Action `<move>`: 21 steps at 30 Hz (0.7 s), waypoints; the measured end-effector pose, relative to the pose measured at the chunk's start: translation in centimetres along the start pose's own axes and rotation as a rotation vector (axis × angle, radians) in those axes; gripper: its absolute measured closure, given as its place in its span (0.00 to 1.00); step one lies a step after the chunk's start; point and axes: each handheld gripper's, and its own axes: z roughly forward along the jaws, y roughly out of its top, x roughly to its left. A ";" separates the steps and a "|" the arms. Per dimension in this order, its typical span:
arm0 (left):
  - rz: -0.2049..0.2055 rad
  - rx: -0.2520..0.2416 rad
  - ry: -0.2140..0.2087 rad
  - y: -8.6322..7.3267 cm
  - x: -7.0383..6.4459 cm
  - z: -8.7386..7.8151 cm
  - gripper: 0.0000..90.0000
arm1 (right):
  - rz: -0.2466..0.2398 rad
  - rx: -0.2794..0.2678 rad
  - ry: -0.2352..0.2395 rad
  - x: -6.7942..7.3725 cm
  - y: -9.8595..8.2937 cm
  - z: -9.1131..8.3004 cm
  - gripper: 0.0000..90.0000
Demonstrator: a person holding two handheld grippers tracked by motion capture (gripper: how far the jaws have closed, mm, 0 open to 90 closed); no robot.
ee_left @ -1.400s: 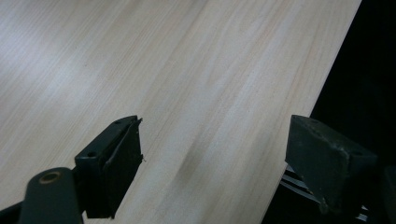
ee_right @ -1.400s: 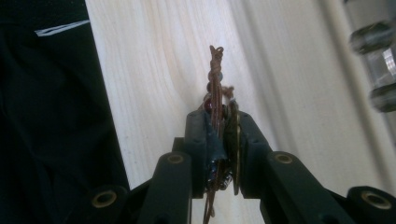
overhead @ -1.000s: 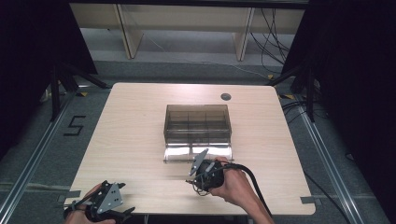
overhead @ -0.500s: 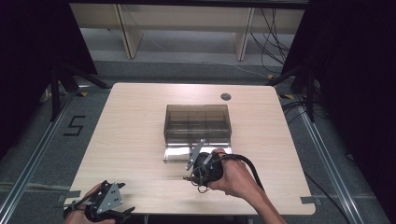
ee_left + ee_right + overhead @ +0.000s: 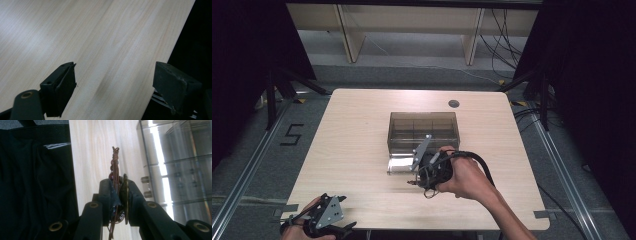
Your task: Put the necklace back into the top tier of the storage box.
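Observation:
A smoky clear compartment box (image 5: 423, 131) stands mid-table, its lid (image 5: 401, 165) lying open toward the front. Just in front of it, a hand holds my right gripper (image 5: 414, 181). In the right gripper view this gripper (image 5: 119, 187) is shut on a small piece of twisted copper-coloured wire (image 5: 115, 165) with a dark red bead, and the box (image 5: 180, 170) is off to the right. My left gripper (image 5: 343, 229) rests at the table's front left corner. Its jaws (image 5: 115, 77) stand wide open over bare wood with nothing between them.
The light wooden table (image 5: 352, 150) has a round cable hole (image 5: 454, 104) at the back right. Its front edge (image 5: 172, 50) runs close beside the left gripper. Black curtains flank the table on both sides, and a cable trails from the right gripper.
The right hand and its gripper have shifted slightly forward, closer to the box's open lid, still holding the wire piece. The left gripper has not moved.

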 end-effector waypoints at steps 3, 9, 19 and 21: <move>-0.001 -0.001 0.000 0.0 0.0 0.0 0.20 | -0.027 -0.009 -0.005 -0.6 0.4 -0.9 0.87; 0.001 -0.001 0.000 0.0 0.0 0.0 0.20 | -0.013 -0.015 -0.022 -1.3 1.0 -2.7 0.87; 0.000 -0.006 -0.004 0.0 0.0 0.1 0.20 | -0.002 0.001 -0.030 -3.6 2.3 -3.1 0.87; 0.001 -0.005 -0.005 0.0 0.0 0.1 0.20 | 0.007 0.006 -0.032 -3.8 2.4 -3.0 0.87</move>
